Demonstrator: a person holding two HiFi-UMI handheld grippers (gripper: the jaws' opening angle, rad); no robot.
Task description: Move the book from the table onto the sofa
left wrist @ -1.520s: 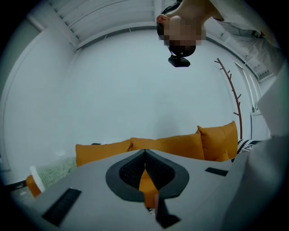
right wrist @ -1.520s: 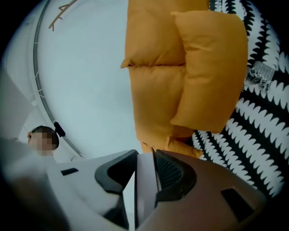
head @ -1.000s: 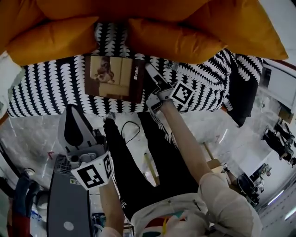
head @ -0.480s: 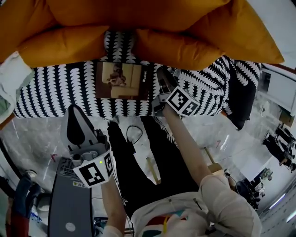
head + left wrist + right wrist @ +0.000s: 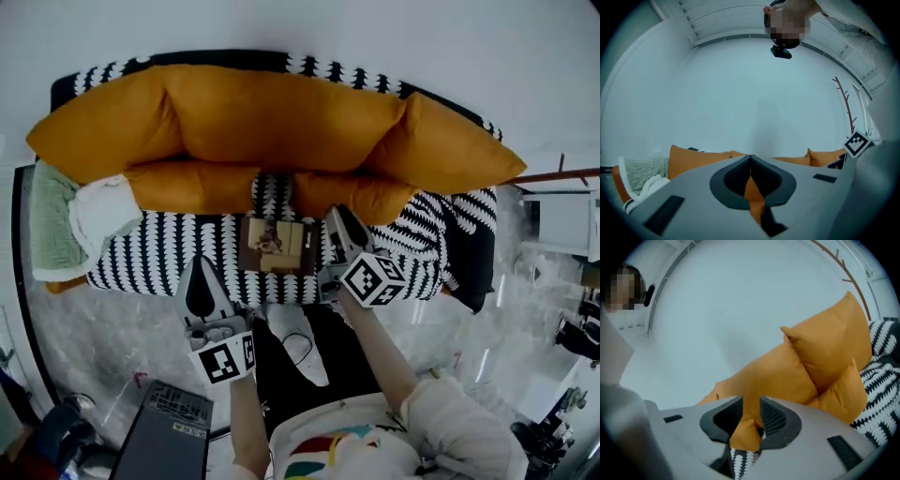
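The book (image 5: 275, 246), tan-covered with a dark spine, lies flat on the black-and-white patterned sofa seat (image 5: 169, 253), just in front of the orange cushions. My right gripper (image 5: 337, 217) hovers just right of the book and is not touching it. Its jaws are closing with nothing between them; only an orange cushion (image 5: 820, 357) shows through the right gripper (image 5: 751, 401). My left gripper (image 5: 200, 264) hangs in front of the seat's edge, left of the book, jaws together and empty. The left gripper view shows the left gripper (image 5: 750, 159) facing the sofa back and wall. Neither gripper view shows the book.
Orange cushions (image 5: 272, 117) fill the sofa's back. A white and green blanket (image 5: 89, 220) lies at its left end, a black cushion (image 5: 472, 258) at its right. A dark grey case (image 5: 169, 436) stands on the marble floor at the lower left. A cable (image 5: 298, 345) lies by the person's legs.
The right gripper has come away from the book's right edge and rolled. Both grippers have lifted and drawn back from the sofa. The book stays flat on the seat.
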